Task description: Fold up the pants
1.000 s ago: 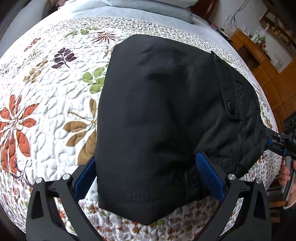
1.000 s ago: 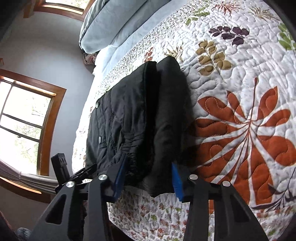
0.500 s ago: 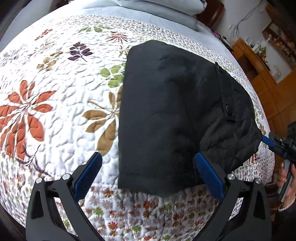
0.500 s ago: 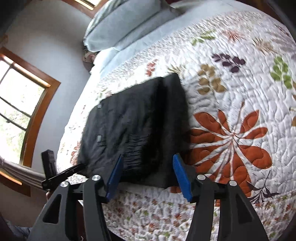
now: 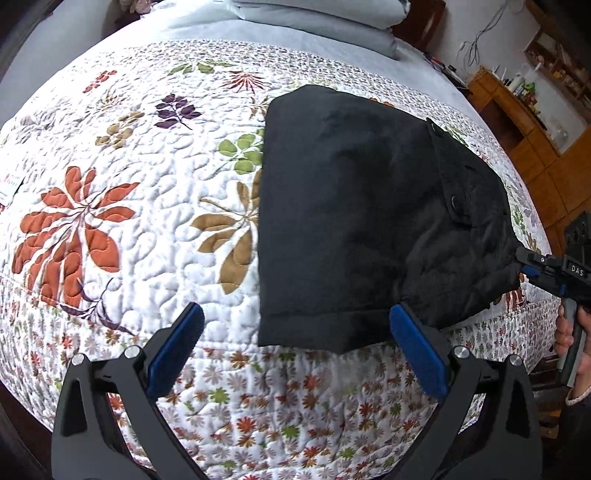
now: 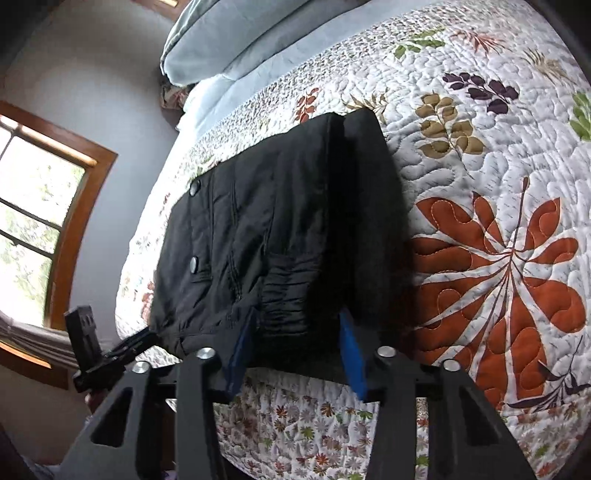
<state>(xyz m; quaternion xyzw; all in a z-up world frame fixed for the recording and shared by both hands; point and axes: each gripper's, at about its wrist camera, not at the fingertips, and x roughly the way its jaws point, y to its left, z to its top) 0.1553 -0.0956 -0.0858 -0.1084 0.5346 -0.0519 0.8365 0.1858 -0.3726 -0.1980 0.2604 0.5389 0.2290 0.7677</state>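
The pants point(image 5: 354, 229) lie folded into a compact black bundle on the quilted bedspread point(image 5: 140, 192), close to the foot edge of the bed, with the lower fold line parallel to that edge. In the left wrist view the bundle occupies the right half of the bedspread; its left edge runs straight and its far corner is rounded. A flap with a snap button point(image 5: 453, 201) runs along the right side of the bundle. In the right wrist view two snap buttons point(image 6: 193, 226) and a gathered waistband section point(image 6: 288, 295) face the camera.

The left gripper point(image 5: 295, 347) is spread wide and holds nothing. Its right blue pad point(image 5: 417, 350) sits just beside the lower right corner of the bundle; its left blue pad point(image 5: 177, 347) stands over bare bedspread, well apart from the fabric.

The right gripper point(image 6: 295, 350) is partly open at the near edge of the bundle, one blue pad point(image 6: 240, 354) at each side of the waistband section. Whether the pads press the fabric cannot be determined.

Bare bedspread extends to the left of the bundle and toward the pillows point(image 5: 314, 18) at the head of the bed. A window point(image 6: 33, 229) and a wooden cabinet point(image 5: 524, 122) flank the bed.
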